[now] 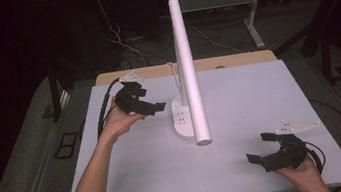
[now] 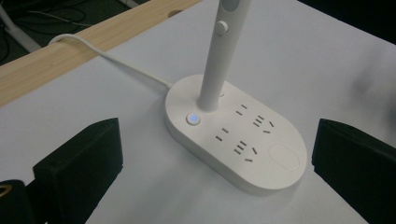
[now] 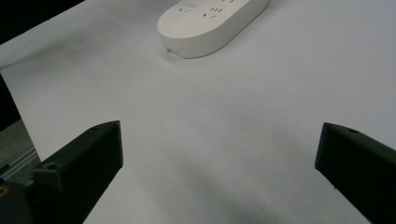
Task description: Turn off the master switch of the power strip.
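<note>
Left hand-held gripper (image 1: pixel 156 108) spread, just left of lamp base (image 1: pixel 182 120), apart. Right hand-held gripper (image 1: pixel 259 148) spread, near-right on surface (image 1: pixel 238 91), holding nothing.

Between the spread black jaws of the left gripper (image 1: pixel 153 109) lies bare white tabletop (image 1: pixel 238 91), and just beyond the tips the white oval socket base of the desk lamp (image 2: pixel 236 140) blocks the way — its round white stem (image 2: pixel 212 70) rises from the base's far part, and a white cord (image 2: pixel 107 58) trails off past the left jaw. Ahead of the right gripper (image 1: pixel 259 149), jaws wide apart, the surface lies open up to the base (image 3: pixel 210 23), well beyond its fingertips.
</note>
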Available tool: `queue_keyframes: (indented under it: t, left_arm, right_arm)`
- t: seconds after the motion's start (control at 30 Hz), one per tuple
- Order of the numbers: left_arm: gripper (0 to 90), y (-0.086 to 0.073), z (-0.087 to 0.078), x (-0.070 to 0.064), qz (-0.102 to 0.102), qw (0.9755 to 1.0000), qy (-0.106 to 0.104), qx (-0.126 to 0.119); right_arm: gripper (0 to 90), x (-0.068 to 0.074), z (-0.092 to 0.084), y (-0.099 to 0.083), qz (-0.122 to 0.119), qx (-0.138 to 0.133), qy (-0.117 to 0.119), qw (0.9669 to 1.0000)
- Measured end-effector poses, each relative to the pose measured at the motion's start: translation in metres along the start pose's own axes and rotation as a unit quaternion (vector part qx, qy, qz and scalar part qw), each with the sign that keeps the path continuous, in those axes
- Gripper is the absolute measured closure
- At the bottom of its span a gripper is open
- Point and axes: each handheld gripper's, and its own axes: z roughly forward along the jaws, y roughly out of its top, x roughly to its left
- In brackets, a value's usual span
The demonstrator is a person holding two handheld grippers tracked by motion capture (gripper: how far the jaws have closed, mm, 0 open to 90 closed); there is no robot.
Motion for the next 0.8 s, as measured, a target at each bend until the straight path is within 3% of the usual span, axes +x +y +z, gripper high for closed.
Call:
queue_keyframes:
  t: [0.43,0.8]
  left_arm:
    - [0.7,0.005,0.013,0.007,0.000,1.0000,0.007,0.003]
    - [0.9,0.003,0.029,0.010,-0.017,0.9998,0.007,0.001]
  right_arm:
    - [0.2,0.000,0.000,0.000,0.000,0.001,0.000,1.0000]
    - [0.2,-0.001,0.000,0.000,-0.001,0.002,0.000,1.0000]
